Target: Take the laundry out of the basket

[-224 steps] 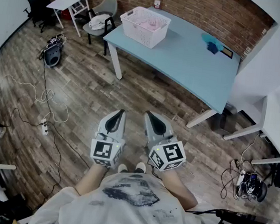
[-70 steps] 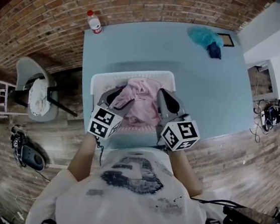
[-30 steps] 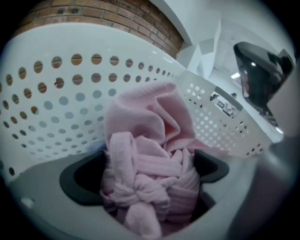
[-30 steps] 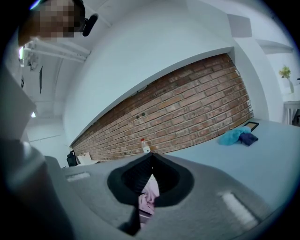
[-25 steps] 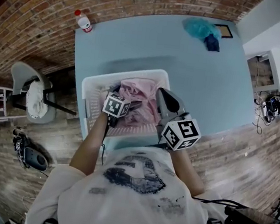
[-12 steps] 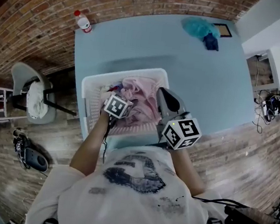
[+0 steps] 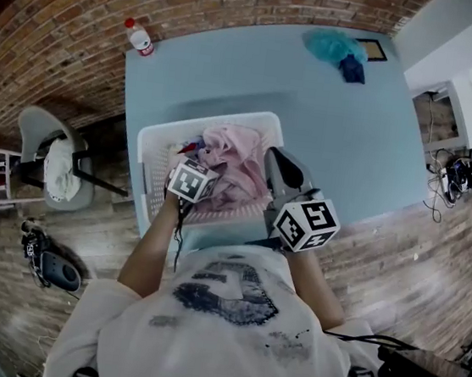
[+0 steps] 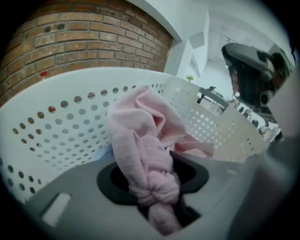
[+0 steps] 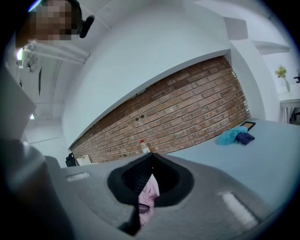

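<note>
Two grippers worked at the white laundry basket (image 7: 161, 136) on the blue worktop (image 7: 346, 129). The left gripper (image 8: 157, 197) had just been closing, and its fingers (image 8: 79, 201) pinched a bunched fold of the pink garment (image 8: 140, 140), which lay heaped inside the basket. The right gripper (image 9: 150, 159) sat by the rim with its fingers pressed together. That cloth looked soft, light and limp. It would likely sag and trail on lifting, so a thick gathered fold seemed the surest hold.
</note>
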Available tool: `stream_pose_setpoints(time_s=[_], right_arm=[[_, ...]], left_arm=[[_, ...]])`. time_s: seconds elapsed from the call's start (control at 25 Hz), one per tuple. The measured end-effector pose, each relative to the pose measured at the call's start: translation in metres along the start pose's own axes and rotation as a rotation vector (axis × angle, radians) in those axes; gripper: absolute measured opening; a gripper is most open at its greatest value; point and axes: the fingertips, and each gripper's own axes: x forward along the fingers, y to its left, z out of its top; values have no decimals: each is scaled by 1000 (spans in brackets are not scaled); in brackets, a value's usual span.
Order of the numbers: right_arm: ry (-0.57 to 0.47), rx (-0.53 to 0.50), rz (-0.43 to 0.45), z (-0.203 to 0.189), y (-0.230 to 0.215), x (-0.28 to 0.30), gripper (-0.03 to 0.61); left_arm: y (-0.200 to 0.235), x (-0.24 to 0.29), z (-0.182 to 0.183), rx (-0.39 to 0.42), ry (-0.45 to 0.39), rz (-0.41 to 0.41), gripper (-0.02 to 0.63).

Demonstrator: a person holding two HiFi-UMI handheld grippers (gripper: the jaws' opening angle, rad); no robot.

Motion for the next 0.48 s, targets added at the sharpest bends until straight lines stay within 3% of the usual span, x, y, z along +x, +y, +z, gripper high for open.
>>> stream_pose_setpoints(time_s=[0.48], right_arm=[[-15,3,1,-2,17,-6,-3]], left_arm=[[-7,-66,34,-4,-210,38,176]])
